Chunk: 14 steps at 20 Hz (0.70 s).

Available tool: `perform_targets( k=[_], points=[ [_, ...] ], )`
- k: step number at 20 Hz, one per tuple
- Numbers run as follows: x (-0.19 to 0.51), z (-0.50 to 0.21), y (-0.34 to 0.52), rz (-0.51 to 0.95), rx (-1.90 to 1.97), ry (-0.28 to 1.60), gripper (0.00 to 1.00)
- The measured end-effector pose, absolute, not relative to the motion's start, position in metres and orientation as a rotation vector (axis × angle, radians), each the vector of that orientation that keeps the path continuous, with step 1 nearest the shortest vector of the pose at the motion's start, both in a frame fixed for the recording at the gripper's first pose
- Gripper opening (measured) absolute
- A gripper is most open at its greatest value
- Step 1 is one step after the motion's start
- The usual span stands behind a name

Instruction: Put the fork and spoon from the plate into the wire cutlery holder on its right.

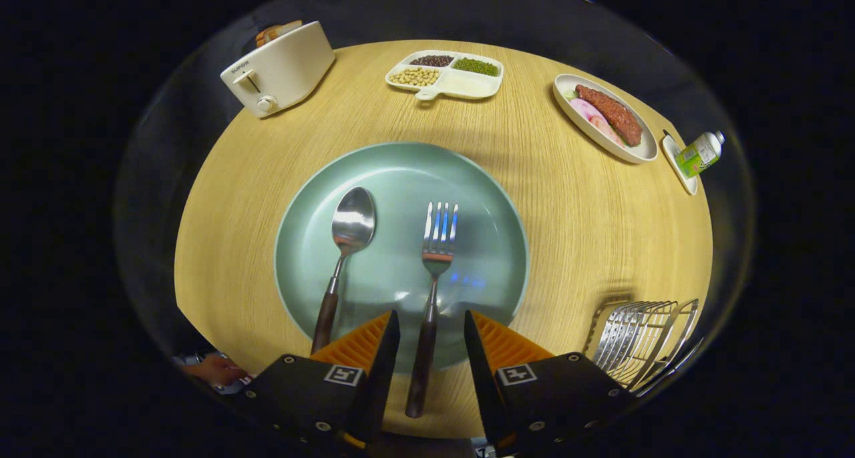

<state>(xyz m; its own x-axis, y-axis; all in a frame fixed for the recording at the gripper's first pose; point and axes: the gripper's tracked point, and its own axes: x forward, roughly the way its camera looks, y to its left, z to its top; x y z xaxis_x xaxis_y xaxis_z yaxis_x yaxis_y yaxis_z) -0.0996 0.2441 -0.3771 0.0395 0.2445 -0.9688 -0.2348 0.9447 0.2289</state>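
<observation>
The gripper (432, 324) is hanging over the near edge of the tabletop (574, 211) with its fingers spread wide, pinching nothing, and the fork (431, 291) is lying right in the gap between them. Its dark handle is running straight back toward the camera, overhanging the near rim of the green plate (401, 171), while the tines are pointing away toward the far edge. The spoon (342, 258) is lying alongside to the left, apart from the fork, its handle just outside the left finger.

The wire cutlery holder (638, 341) is sitting by the tabletop's near right edge, just beyond the right finger. So the fork looks like the first pick, and the line-up is looking good.

To do this well, the fingers should be closing squarely on the handle, near where it is crossing the plate rim, so the fork is not tipping tines-down when lifted. Staying centred matters too, because drifting left risks nudging the spoon. After that, a swing right and a handle-down drop into the holder would suit.

Along the far edge, a toaster (280, 67), a divided tray of beans (446, 74) and a dish of meat (604, 116) are sitting well clear.
</observation>
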Motion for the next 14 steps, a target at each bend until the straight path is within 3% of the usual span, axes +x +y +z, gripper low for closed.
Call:
perform_targets(
  k=[7, 10, 14],
  points=[
    [-0.102, -0.385, 0.244, 0.328, 0.008, 1.564, 0.29],
    [-0.099, -0.388, 0.246, 0.316, 0.045, 1.574, 0.12],
    [-0.095, -0.388, 0.243, 0.319, 0.03, 1.552, 0.06]
  ],
)
